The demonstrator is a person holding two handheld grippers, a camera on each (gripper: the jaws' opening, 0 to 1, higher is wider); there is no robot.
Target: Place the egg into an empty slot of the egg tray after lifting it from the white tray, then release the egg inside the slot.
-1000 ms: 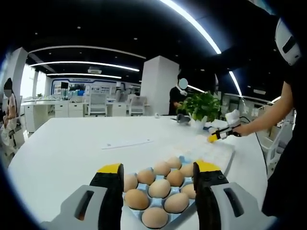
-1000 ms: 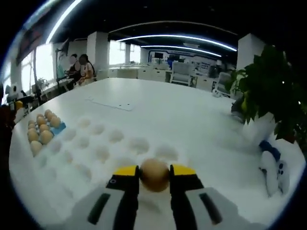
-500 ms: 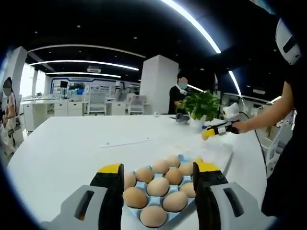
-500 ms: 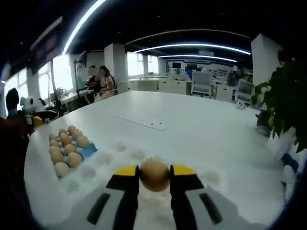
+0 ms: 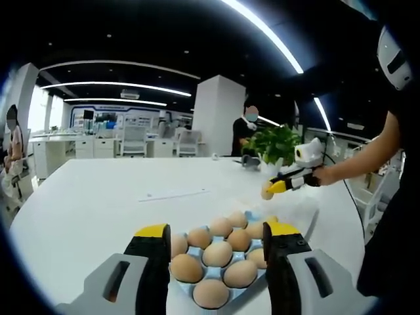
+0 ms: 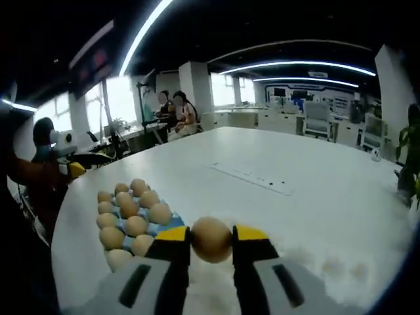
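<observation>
Between the yellow-tipped fingers (image 6: pixel 176 234) of the right gripper (image 6: pixel 211 237), clamped on both sides and riding clear above the tabletop (image 6: pixel 308 197): the egg (image 6: pixel 211 239). Looking light, rigid, smooth-shelled and brittle, so probably needing only slight pressure across its middle, never a squeeze. Sitting beyond and to the left of those fingers, the egg tray (image 6: pixel 172 221), blue, crowded with eggs; any free slot likely along its near edge, though hard to tell. Hovering just over that same tray (image 5: pixel 252 283), the left gripper (image 5: pixel 216 231), fingers (image 5: pixel 152 230) spread apart and gripping nothing, brown eggs lying between and ahead of them. Showing farther off in the left gripper view, the right gripper (image 5: pixel 271 188) carrying the egg (image 5: pixel 266 192).
</observation>
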